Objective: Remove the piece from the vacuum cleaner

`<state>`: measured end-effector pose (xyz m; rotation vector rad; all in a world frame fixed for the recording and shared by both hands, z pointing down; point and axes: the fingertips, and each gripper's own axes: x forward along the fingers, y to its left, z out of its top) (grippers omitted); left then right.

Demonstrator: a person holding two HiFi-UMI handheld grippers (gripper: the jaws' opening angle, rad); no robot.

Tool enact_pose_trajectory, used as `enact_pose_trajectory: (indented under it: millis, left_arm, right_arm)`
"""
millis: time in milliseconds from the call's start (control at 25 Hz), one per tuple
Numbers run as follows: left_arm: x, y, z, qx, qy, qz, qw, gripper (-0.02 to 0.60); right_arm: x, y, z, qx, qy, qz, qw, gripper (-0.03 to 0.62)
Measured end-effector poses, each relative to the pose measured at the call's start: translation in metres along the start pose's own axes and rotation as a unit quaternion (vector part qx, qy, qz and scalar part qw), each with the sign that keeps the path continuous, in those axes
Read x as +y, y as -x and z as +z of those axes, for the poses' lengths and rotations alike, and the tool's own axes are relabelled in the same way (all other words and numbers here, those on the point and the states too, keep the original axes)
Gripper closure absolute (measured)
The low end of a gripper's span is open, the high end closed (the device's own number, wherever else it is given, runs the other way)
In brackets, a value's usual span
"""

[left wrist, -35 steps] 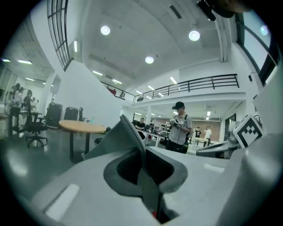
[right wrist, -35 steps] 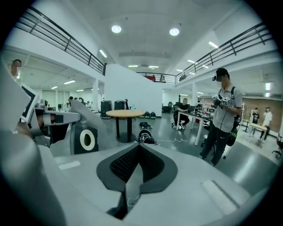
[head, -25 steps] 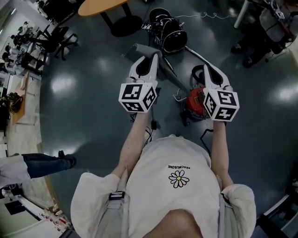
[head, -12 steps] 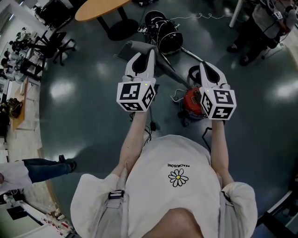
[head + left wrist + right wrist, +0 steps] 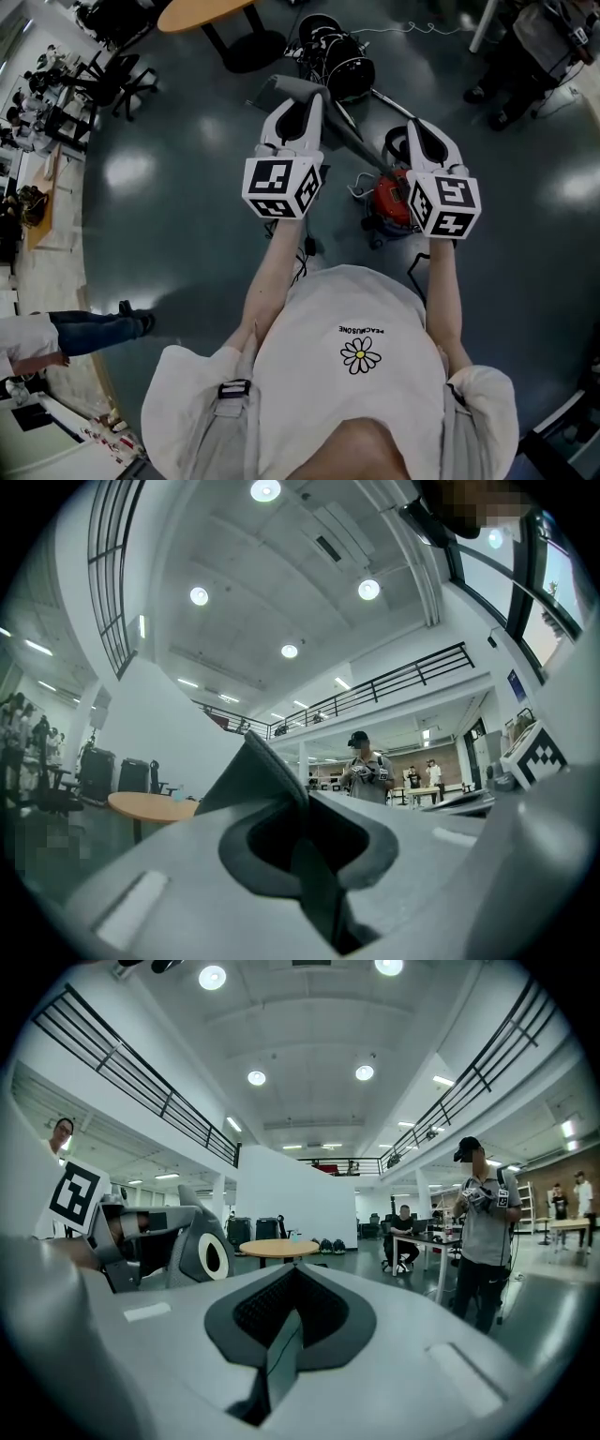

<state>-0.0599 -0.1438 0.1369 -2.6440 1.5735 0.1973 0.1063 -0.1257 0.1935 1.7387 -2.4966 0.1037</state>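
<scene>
The vacuum cleaner [image 5: 386, 204], a small red canister, stands on the dark floor, partly hidden behind my right gripper's marker cube. A grey wand [image 5: 354, 148] runs from it up-left to a grey floor head [image 5: 277, 93]. Which piece the task means I cannot tell. My left gripper [image 5: 302, 111] and right gripper [image 5: 419, 133] are held at chest height, well above the vacuum and apart from it. Both point outward across the hall, so neither gripper view shows the vacuum. The left gripper [image 5: 281, 785] and right gripper [image 5: 289, 1312] have their jaws together with nothing between them.
Black round bags or drums [image 5: 339, 58] lie beyond the floor head, with cables around them. An orange round table [image 5: 199, 13] stands at the back, office chairs [image 5: 111, 82] at the left. A bystander's legs [image 5: 89, 333] are at the left; a person in a cap [image 5: 483, 1227] stands ahead.
Both grippers have drifted slightly forward and up in the head view. Their jaws stay shut, and the vacuum has not moved.
</scene>
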Motion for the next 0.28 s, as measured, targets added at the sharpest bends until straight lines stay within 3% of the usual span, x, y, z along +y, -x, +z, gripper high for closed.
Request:
enact_pose_trajectory:
  millis: [280]
  left_arm:
    - [0.007,0.011,0.004,-0.003,-0.005,0.006,1.0,0.551]
  right_arm:
    - [0.013,-0.002,-0.001,0.0,0.008,0.008,1.0,0.571]
